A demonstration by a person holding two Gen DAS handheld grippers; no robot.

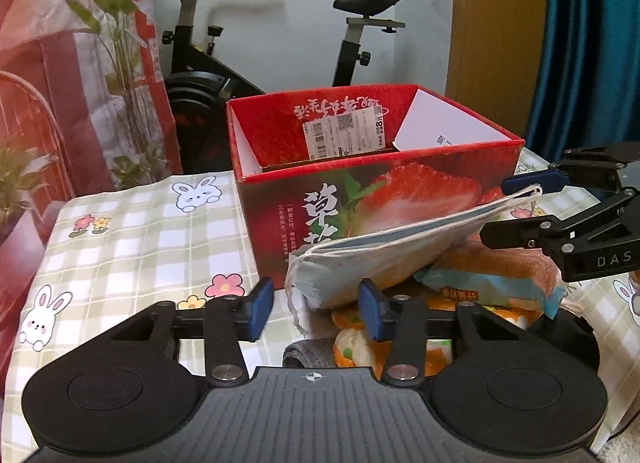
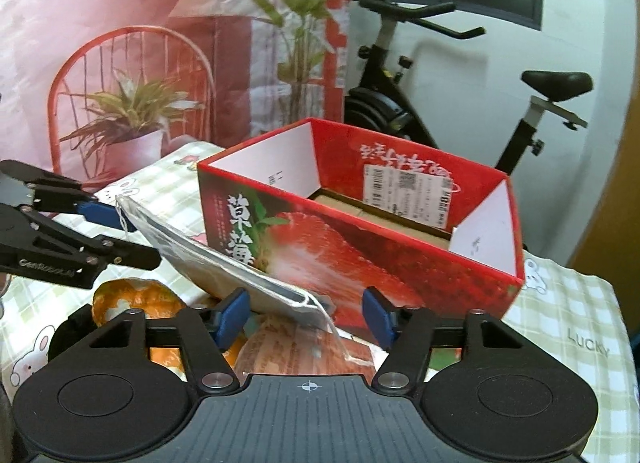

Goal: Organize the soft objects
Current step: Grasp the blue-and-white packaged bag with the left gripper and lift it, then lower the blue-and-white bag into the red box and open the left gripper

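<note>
Left wrist view: the left claw stands at a medium gap, its blue pads on either side of the near end of the face mask. The right-hand pad lies against or just beside the mask; the left-hand pad is apart from it, so no grip is made. The mask rests tilted on a pile of wrapped soft items on the table, directly in front of the red strawberry box. Its long axis runs from the left claw up and across to the right claw, whose pads flank the opposite, raised end with the ear loops.

Right wrist view: the right claw is likewise at a medium gap, with the mask corner between its pads and nothing clamped. Each claw holds station at one end of the mask; neither is clearly nearer. The open box lies immediately behind.
</note>
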